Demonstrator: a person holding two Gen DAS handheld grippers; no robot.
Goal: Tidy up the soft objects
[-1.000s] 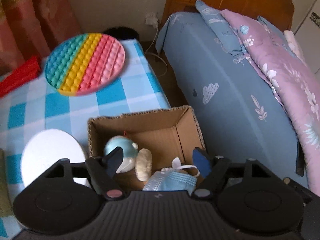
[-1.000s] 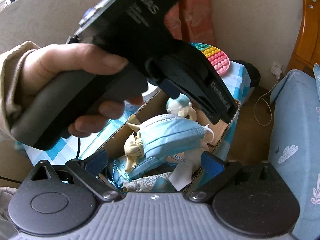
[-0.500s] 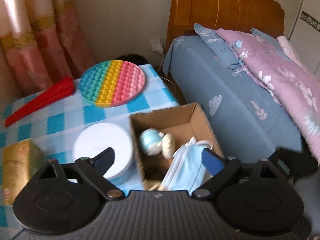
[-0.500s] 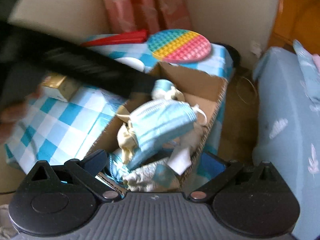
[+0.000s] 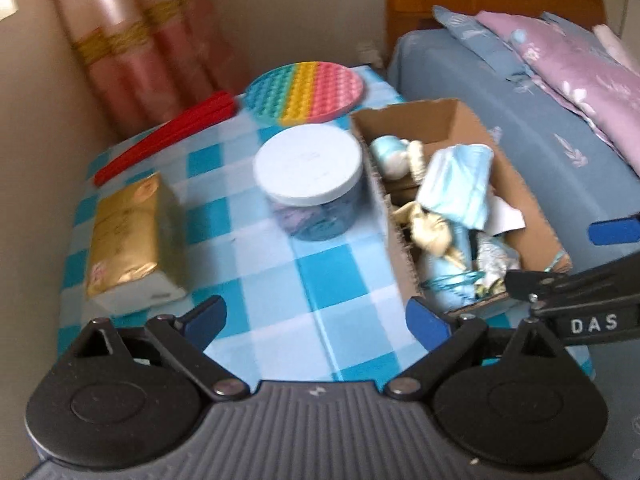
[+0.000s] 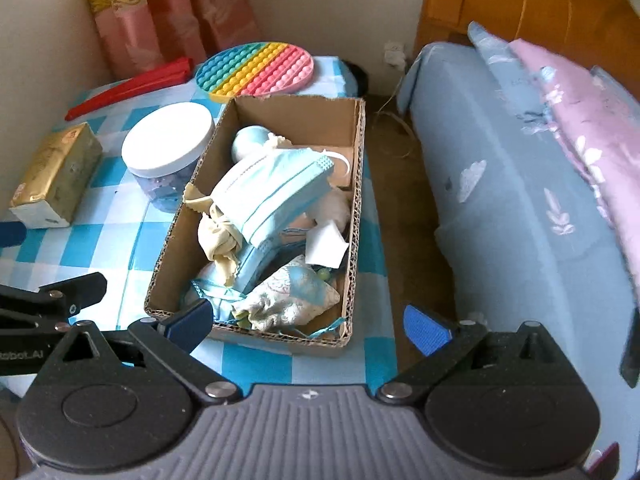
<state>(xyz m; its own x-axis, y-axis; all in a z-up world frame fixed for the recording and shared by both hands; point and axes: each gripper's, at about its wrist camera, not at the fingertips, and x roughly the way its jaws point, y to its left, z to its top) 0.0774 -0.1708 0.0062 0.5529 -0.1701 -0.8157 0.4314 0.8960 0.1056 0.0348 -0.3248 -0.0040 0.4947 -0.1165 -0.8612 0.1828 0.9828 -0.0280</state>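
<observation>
Left hand-held gripper hangs over the checked counter, jaws spread wide with nothing between them, only blue-and-white cloth showing in the gap. Right hand-held gripper sits above the near end of the cardboard box, its blue pads far apart too, gripping nothing.

And the box is full! A pale blue face mask lies on top of the heap, tilted, with a knotted cream cloth tucked against its left edge. Toward the near wall there's a patterned fabric pouch and a white scrap of paper; at the far end a round pale blue soft toy peeks out behind the mask.

Left of the box, just beside it, stands a clear jar with a white lid. Farther left, a gold tissue pack lies on the counter. Behind the box rests the rainbow pop-it disc, a red strip lying beside it toward the curtains. Off to the right, the bed with blue sheet and pink quilt.
</observation>
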